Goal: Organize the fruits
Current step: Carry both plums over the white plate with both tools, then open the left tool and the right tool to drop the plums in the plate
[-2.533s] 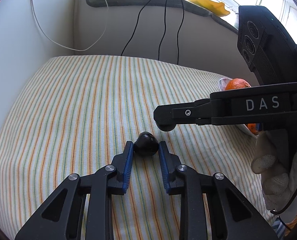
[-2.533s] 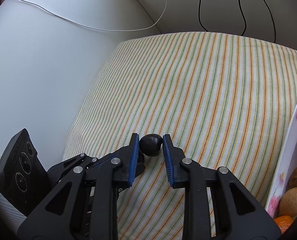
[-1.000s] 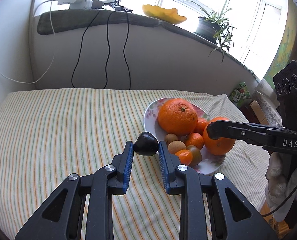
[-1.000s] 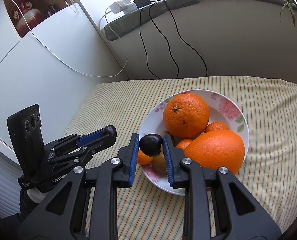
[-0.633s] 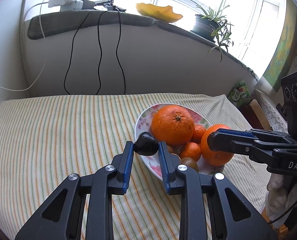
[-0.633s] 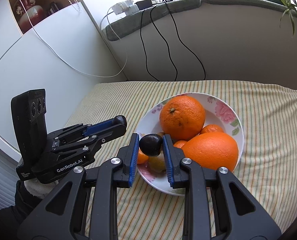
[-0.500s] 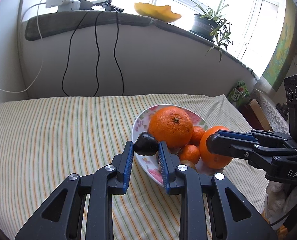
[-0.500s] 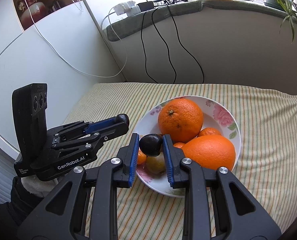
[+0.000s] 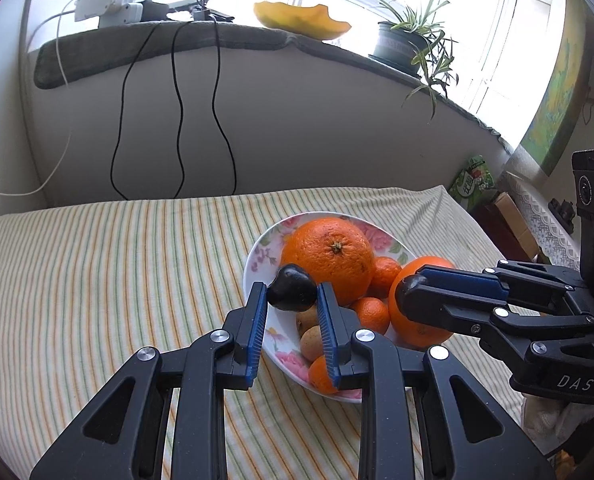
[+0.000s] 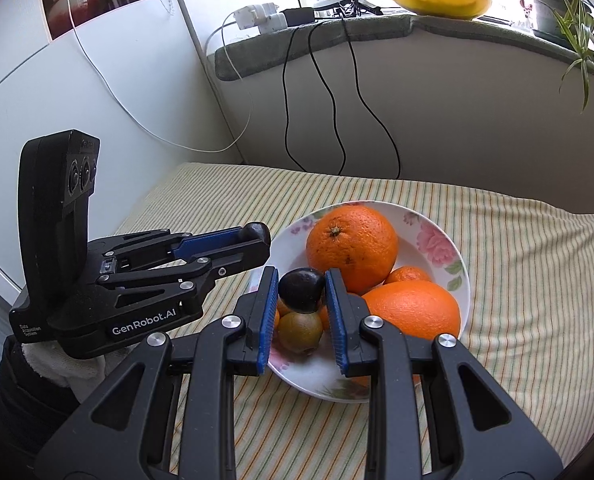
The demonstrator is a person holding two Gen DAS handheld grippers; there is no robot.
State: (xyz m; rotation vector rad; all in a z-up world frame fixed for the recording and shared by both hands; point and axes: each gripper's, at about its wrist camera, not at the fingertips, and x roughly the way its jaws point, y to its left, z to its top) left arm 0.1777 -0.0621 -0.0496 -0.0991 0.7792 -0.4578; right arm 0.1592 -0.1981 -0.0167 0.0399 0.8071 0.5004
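Both grippers each clamp a small dark fruit over the bowl.

L gripper (image 9: 291,300) clenched on a dark fruit (image 9: 291,288) at the near rim of the floral bowl (image 9: 257,258); R gripper (image 10: 301,292) pinches another dark fruit (image 10: 301,285) above a kiwi (image 10: 300,330). Prob. light, smooth, slightly soft w/ slick skin, so hold across the widest part, gentle squeeze. Both tilt downward, L approaching from the bowl's left, R from its near side; gloved hand (image 10: 57,364) below.
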